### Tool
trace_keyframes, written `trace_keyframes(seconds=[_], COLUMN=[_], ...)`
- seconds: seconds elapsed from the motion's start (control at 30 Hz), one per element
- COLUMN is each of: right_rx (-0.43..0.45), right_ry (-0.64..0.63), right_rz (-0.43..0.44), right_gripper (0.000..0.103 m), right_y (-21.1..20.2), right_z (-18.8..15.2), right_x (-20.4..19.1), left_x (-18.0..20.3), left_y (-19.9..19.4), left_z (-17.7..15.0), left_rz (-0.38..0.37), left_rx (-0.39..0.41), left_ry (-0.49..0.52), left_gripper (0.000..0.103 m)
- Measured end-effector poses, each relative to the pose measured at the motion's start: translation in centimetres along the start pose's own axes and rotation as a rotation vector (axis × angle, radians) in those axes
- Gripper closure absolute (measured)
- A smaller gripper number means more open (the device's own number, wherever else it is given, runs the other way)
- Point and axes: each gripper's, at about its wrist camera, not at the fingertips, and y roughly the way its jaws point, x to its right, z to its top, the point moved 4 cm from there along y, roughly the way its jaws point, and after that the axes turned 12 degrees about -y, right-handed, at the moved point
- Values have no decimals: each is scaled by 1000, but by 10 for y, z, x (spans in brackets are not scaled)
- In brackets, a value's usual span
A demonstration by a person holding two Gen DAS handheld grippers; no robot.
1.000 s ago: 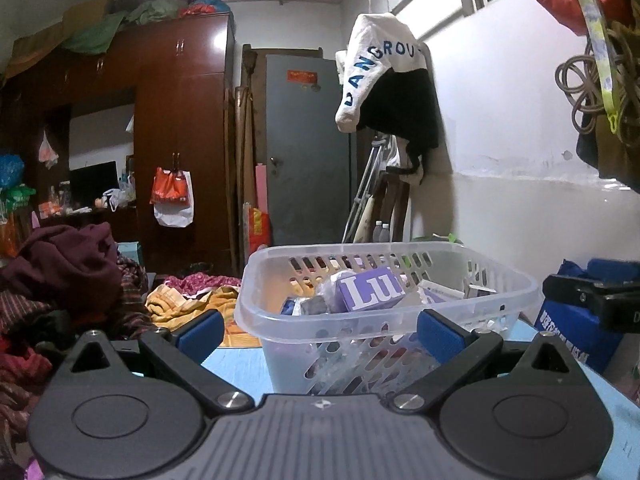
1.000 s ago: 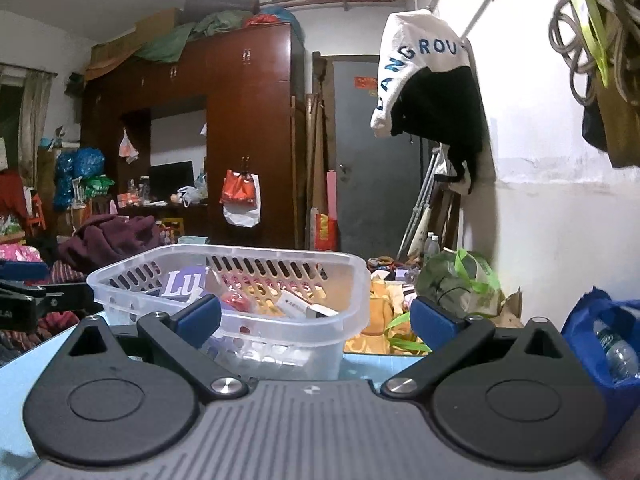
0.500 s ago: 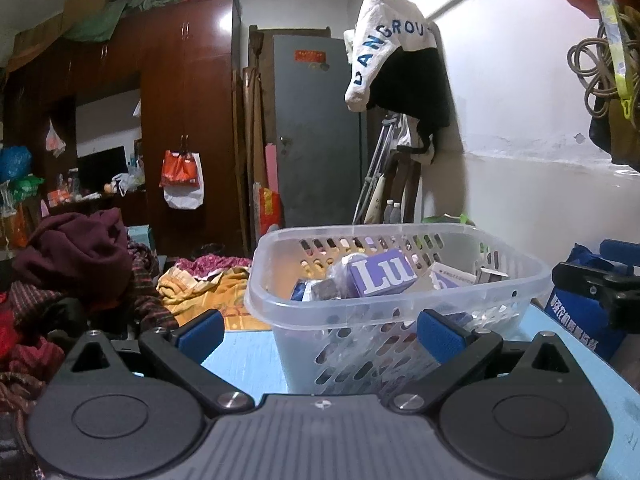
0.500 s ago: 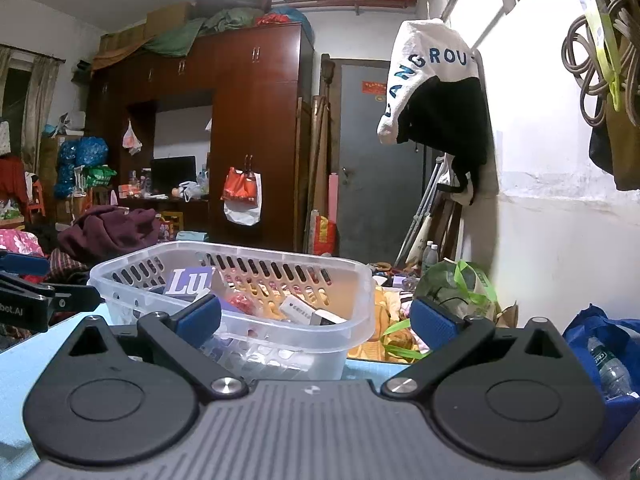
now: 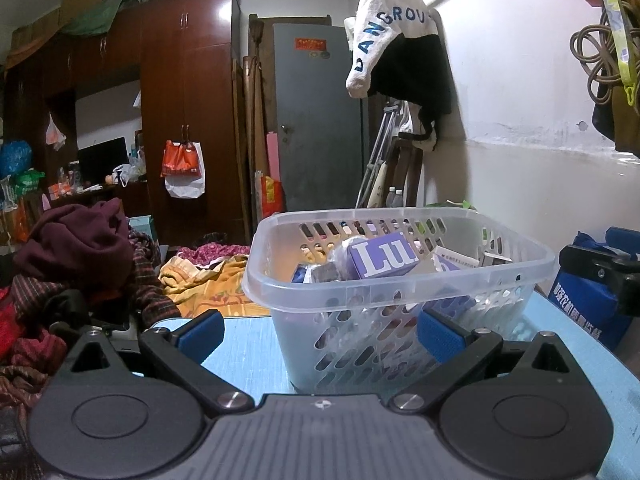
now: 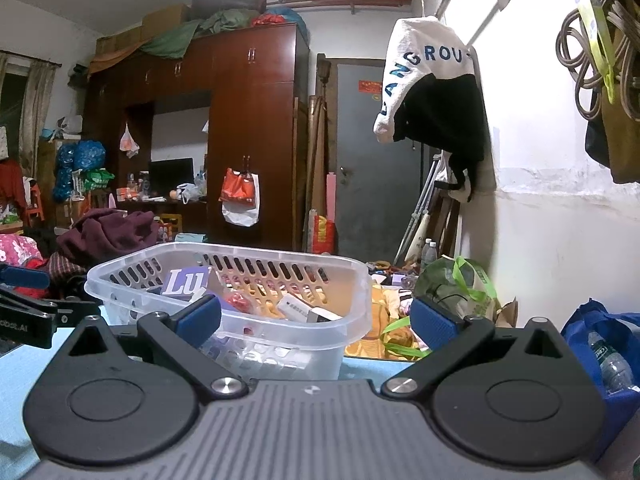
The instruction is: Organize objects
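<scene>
A clear plastic basket (image 5: 400, 288) (image 6: 240, 320) stands on the light blue table (image 5: 240, 356). Inside it lie a purple box lettered "Lu" (image 5: 384, 258) (image 6: 186, 282), a white carton (image 6: 296, 308) and other small packs. My left gripper (image 5: 318, 334) is open just in front of the basket, nothing between its blue pads. My right gripper (image 6: 316, 318) is open too, level with the basket's right end, holding nothing. Each gripper shows at the edge of the other's view, the right one (image 5: 600, 268) and the left one (image 6: 32, 312).
A blue bag (image 5: 584, 312) (image 6: 600, 344) sits at the table's right side by the white wall. Piled clothes (image 5: 76, 264) lie left of the table. Beyond are a dark wardrobe (image 5: 180, 120), a grey door (image 5: 316, 120) and a green bag (image 6: 456, 288) on the floor.
Both cameras have tipped down a little and the basket sits slightly higher and nearer in each view. Both grippers stay open and empty.
</scene>
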Motion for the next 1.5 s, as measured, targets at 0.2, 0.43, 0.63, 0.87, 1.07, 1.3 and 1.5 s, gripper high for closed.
trace_keyframes(seconds=[0.2,0.43,0.63,0.87,1.07,1.3,1.5], right_rx=[-3,-5,-5,-4,-12,-18,-17], right_ry=[-6,-10,4,-4,-13,-11,-11], right_rz=[1,-3,-3,0,-2,-1,-3], right_gripper=[0,0,0,0,0,0,0], right_y=[0,0,-1,-2,0,1,1], right_z=[0,-1,-3,-3,-6,-9,-9], right_x=[-1,-2,-1,-2,-3,-3,-2], left_x=[3,4,4,4,4,6,7], left_y=[-1,-2,1,2,2,4,4], left_z=[-1,-1,-4,-5,-5,-8,-9], left_rz=[6,6,12,12,11,11,10], left_rx=[-4,-6,-19,-21,-22,-27,-30], left_ry=[12,14,11,10,11,12,12], left_gripper=[0,0,0,0,0,0,0])
